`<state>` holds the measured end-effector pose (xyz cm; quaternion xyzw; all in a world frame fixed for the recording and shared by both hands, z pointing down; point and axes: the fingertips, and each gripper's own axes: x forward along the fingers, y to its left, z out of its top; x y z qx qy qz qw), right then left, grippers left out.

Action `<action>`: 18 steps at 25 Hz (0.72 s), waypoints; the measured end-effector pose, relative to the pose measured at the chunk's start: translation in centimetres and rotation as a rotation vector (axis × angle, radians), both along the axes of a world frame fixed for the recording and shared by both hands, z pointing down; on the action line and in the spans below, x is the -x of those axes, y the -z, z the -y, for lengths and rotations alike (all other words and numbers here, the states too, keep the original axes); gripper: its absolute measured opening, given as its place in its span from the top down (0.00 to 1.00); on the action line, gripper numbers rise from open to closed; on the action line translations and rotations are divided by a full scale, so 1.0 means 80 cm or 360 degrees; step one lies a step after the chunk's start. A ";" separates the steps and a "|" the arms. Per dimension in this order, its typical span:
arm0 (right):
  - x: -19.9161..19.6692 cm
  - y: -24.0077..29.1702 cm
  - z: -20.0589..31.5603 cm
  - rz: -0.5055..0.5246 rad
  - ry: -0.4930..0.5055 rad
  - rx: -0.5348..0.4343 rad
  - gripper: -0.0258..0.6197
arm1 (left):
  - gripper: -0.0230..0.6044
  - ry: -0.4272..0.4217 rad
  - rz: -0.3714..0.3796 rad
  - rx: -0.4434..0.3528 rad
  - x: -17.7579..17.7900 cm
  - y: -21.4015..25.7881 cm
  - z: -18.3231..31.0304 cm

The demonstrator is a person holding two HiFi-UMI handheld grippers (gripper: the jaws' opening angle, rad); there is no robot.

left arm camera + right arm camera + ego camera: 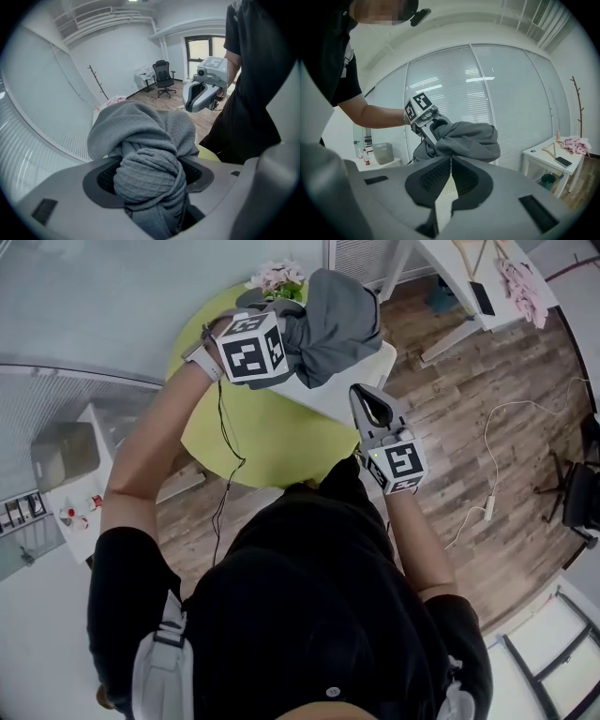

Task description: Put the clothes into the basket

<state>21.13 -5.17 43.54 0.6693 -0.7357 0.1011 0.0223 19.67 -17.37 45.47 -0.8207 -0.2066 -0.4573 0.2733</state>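
Note:
A grey garment (333, 320) hangs bunched from my left gripper (289, 341), which is held high over the green round mat (253, 442). In the left gripper view the grey cloth (140, 126) fills the gap between the jaws of my left gripper (150, 176), and they are shut on it. My right gripper (362, 395) is lower and to the right, just below the garment and apart from it. Its jaws (451, 161) meet with nothing between them. From there I see the left gripper (423, 112) and the garment (464, 138) ahead. No basket can be told for sure.
A white surface (361, 381) lies under the garment. A white table (469, 277) with pink clothes (520, 287) stands at the far right, also seen as a white table (543, 157). A white cable (492, 456) runs over the wooden floor. An office chair (163, 77) stands by the far wall.

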 end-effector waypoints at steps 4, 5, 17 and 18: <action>-0.022 -0.008 -0.005 0.0016 -0.0052 0.0017 0.92 | 0.43 -0.0164 0.0078 0.0049 -0.023 -0.036 -0.015; -0.027 -0.011 -0.007 0.0021 -0.0064 0.0020 0.92 | 0.43 -0.0198 0.0099 0.0066 -0.027 -0.045 -0.021; -0.062 -0.047 0.003 0.0063 -0.0111 0.0089 0.92 | 0.43 -0.0470 0.0317 0.0069 -0.039 -0.151 -0.045; -0.064 -0.050 0.005 0.0069 -0.0112 0.0095 0.92 | 0.43 -0.0488 0.0339 0.0053 -0.037 -0.161 -0.045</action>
